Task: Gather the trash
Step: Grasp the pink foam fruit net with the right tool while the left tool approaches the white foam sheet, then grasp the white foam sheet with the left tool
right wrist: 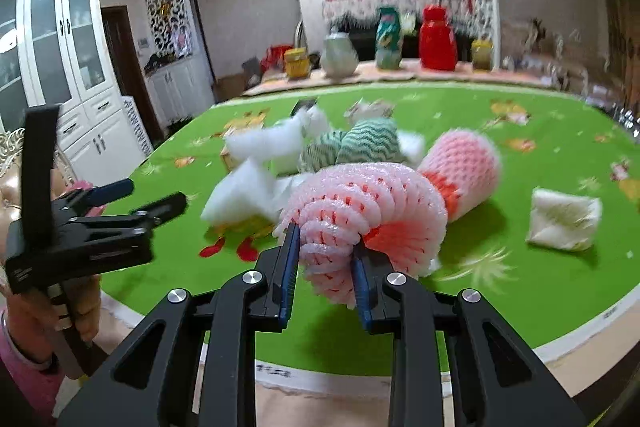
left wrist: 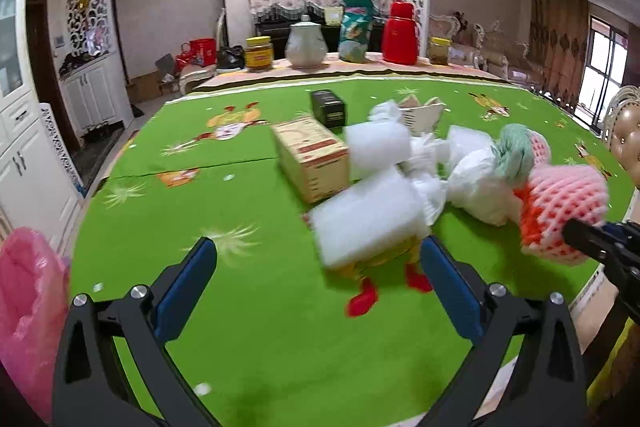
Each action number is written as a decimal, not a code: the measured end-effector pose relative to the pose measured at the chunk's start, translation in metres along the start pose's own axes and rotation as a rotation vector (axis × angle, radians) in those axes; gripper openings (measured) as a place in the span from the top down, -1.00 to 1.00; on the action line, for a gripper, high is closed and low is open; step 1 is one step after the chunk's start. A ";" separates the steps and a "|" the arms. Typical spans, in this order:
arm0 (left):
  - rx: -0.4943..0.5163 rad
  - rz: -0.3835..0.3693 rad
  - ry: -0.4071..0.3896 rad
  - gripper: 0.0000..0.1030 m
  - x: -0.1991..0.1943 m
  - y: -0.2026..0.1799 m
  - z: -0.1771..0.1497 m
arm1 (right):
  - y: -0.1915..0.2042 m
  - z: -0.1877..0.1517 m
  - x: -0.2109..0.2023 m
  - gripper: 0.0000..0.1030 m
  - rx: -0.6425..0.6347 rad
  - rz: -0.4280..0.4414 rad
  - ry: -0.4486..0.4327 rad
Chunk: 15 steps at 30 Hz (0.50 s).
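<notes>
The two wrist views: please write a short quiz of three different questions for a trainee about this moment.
1. True or false: the right tool is shut on a pink foam fruit net.
2. What colour is the table mat?
3. The left tool is: A) open, holding nothing; B) shut on a cardboard box.

Key: 1 true; 2 green; 3 A.

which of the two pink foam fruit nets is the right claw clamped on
The nearer pink foam net, squeezed between the right claw at the table's front edge. The other pink net lies untouched behind it on the green cloth.
</notes>
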<state>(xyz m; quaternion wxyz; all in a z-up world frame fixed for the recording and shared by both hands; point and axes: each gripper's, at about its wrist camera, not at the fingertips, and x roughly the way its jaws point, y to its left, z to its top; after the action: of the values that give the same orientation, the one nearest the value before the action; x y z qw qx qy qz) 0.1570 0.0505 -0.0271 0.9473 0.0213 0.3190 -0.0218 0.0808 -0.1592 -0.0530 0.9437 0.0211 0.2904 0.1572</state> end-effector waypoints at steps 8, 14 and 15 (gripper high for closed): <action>-0.038 -0.015 0.062 -0.75 0.045 -0.026 0.013 | -0.035 -0.005 0.003 0.50 0.106 -0.019 -0.026; -0.055 0.009 0.085 -0.63 0.069 -0.032 0.017 | -0.045 -0.003 0.005 0.50 0.136 -0.037 -0.037; -0.062 0.003 0.094 -0.63 0.074 -0.032 0.017 | -0.046 -0.003 0.006 0.50 0.140 -0.038 -0.034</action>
<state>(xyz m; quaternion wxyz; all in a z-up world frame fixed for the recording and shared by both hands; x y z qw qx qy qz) 0.2240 0.0158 -0.0593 0.9314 -0.0069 0.3639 -0.0096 0.0965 -0.2015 -0.0649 0.9474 0.0844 0.2851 0.1181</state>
